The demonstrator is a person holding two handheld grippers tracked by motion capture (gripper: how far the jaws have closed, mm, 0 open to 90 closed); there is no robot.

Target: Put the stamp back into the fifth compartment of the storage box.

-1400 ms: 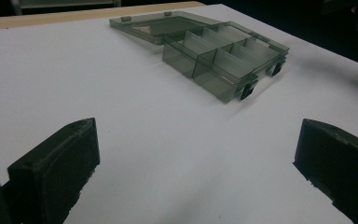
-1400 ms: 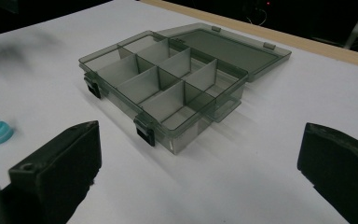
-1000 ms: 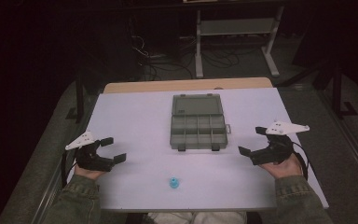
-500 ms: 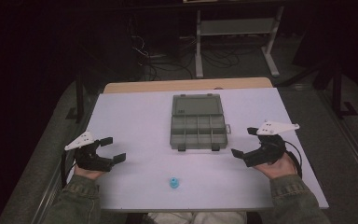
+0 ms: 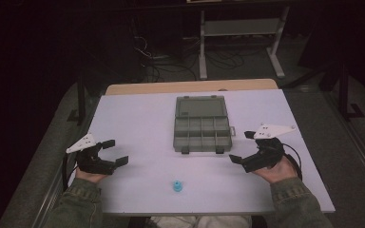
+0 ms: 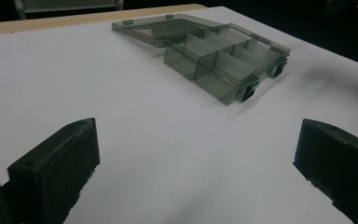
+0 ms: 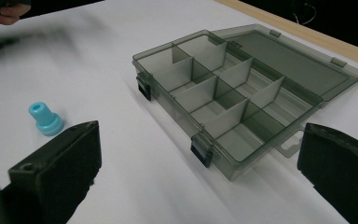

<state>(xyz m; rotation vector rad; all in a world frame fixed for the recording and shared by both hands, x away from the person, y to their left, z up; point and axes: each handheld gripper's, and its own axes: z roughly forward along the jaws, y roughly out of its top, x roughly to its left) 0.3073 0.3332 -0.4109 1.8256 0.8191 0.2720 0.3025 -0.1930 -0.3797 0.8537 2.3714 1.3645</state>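
Claws are both wide apart and empty, so next you reach the right one to the blue cap near the open box.

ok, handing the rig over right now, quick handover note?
Left gripper: open, holding nothing, over the table's left side.
Right gripper: open, holding nothing, just right of the organizer box.
Box: mid-table, lid open flat, compartments look empty.
Blue part: standing alone on the table near the front edge, between the grippers.
Done: box opened.
Left, probably: pick up the blue part and drop it in a compartment.
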